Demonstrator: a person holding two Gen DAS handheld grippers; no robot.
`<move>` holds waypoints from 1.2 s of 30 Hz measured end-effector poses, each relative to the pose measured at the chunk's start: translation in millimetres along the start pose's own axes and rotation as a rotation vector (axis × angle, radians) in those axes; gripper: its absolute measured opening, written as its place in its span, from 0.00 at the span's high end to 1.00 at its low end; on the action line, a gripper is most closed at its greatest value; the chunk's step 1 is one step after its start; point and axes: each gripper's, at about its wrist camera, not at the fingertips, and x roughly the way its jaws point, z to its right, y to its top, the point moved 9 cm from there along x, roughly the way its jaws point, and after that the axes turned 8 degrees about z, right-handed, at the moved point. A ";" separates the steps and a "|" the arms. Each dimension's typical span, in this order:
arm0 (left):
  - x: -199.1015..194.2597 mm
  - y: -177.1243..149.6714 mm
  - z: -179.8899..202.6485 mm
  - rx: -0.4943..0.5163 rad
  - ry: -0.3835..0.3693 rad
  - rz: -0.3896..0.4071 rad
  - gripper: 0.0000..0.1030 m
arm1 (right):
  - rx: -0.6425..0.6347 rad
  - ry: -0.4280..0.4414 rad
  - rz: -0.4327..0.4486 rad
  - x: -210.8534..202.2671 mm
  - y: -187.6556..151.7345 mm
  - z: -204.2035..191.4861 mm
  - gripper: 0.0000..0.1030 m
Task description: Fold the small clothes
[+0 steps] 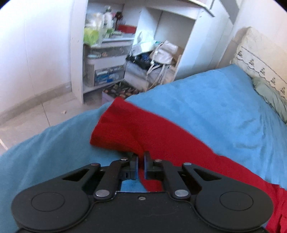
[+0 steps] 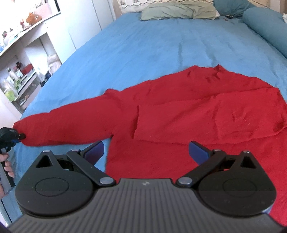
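Note:
A red long-sleeved top [image 2: 188, 111] lies spread on the blue bedsheet [image 2: 143, 44], one sleeve [image 2: 71, 123] stretched out to the left. My left gripper [image 1: 141, 158] is shut on the sleeve's lower edge near the cuff [image 1: 122, 129]; it also shows at the left edge of the right wrist view [image 2: 18, 137], at the sleeve end. My right gripper [image 2: 146, 149] is open and empty, just above the top's lower body near the armpit.
A pale green pillow [image 2: 179, 10] and a blue bolster [image 2: 265, 26] lie at the head of the bed. White shelves [image 1: 107, 44] full of clutter and bags [image 1: 157, 59] stand beyond the bed's left edge, over a tiled floor [image 1: 35, 121].

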 end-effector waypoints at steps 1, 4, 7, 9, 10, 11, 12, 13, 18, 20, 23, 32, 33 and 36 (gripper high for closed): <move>-7.6 3.4 8.4 0.015 -0.010 0.017 0.95 | 0.009 0.000 0.006 -1.3 2.1 4.1 0.00; -31.0 12.8 39.4 0.078 -0.035 0.067 0.95 | 0.035 0.002 0.026 -7.0 10.2 17.6 0.00; -65.0 15.2 91.6 0.166 -0.099 0.116 0.95 | 0.058 -0.001 0.057 -17.7 22.7 37.4 0.00; -92.0 7.0 139.6 0.252 -0.160 0.142 0.95 | 0.076 -0.006 0.077 -26.1 32.6 54.8 0.00; -106.8 -0.9 166.8 0.298 -0.202 0.154 0.95 | 0.079 -0.009 0.085 -29.6 36.5 63.0 0.00; -123.5 -12.5 198.9 0.352 -0.256 0.167 0.95 | 0.080 -0.018 0.093 -34.5 42.1 75.4 0.00; -136.7 -24.8 226.3 0.397 -0.302 0.175 0.95 | 0.079 -0.028 0.101 -38.9 47.0 86.8 0.00; -152.8 -43.7 261.6 0.444 -0.362 0.178 0.95 | 0.080 -0.041 0.111 -44.5 52.8 101.4 0.00; -193.6 -147.0 388.1 0.503 -0.584 0.058 0.95 | 0.085 -0.093 0.131 -64.7 67.0 181.5 0.00; -196.1 -192.7 421.3 0.540 -0.612 0.000 0.95 | 0.088 -0.114 0.110 -64.5 59.8 216.8 0.00; -188.7 -263.0 453.9 0.620 -0.618 -0.100 0.95 | 0.104 -0.134 0.067 -59.8 40.9 266.4 0.00; -180.1 -302.2 451.9 0.685 -0.571 -0.143 0.65 | 0.108 -0.078 0.025 -52.6 16.0 317.8 0.00; -183.3 -297.3 446.5 0.679 -0.568 -0.143 0.46 | 0.104 -0.062 0.033 -52.7 20.0 316.4 0.00; -193.5 -273.6 424.3 0.681 -0.526 -0.084 0.32 | 0.066 -0.015 0.053 -50.5 32.4 301.6 0.00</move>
